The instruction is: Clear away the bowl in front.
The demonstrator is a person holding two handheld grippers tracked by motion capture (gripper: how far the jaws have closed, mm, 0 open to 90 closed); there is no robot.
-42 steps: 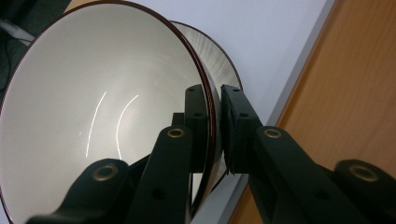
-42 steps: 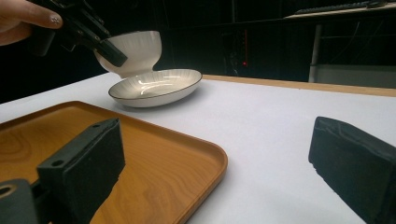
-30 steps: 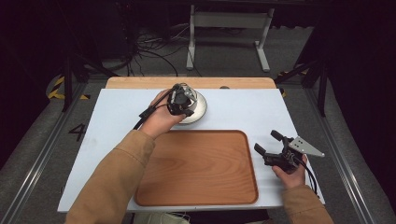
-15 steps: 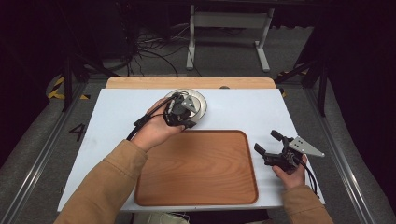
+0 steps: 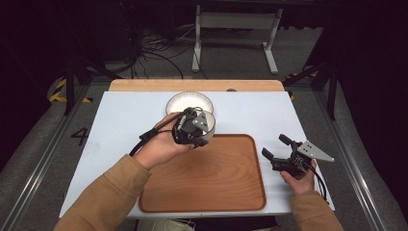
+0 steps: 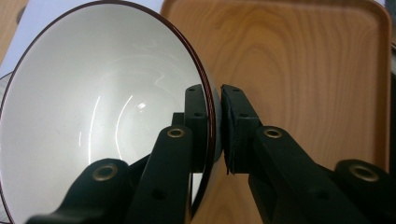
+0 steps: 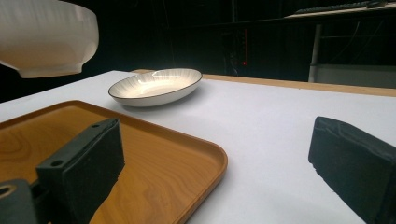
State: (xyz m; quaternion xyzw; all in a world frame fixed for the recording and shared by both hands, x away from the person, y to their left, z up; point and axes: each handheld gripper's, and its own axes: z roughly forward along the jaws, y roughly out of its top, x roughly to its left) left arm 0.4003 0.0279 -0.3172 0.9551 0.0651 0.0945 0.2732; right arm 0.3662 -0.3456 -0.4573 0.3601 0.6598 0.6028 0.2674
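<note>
My left gripper (image 5: 192,129) is shut on the rim of a white bowl with a dark edge (image 5: 209,123), one pad inside and one outside. It holds the bowl in the air over the far edge of the wooden tray (image 5: 207,178). The left gripper view shows the pinch up close, with the left gripper (image 6: 215,100) on the bowl (image 6: 102,107) above the tray (image 6: 299,79). My right gripper (image 5: 275,147) rests on the table just right of the tray, open with nothing between its jaws. From the right gripper (image 7: 219,154) view, the bowl (image 7: 46,35) hangs at upper left.
A shallow white plate (image 5: 189,101) lies on the white tabletop (image 5: 120,125) behind the tray; it is also seen as the plate (image 7: 156,86) past the tray (image 7: 154,154). Metal stand legs and cables sit on the dark floor beyond the table.
My left hand has carried the bowl off the plate, toward the person and slightly right, to the tray's far edge. The plate is now uncovered. The right gripper has stayed put.
</note>
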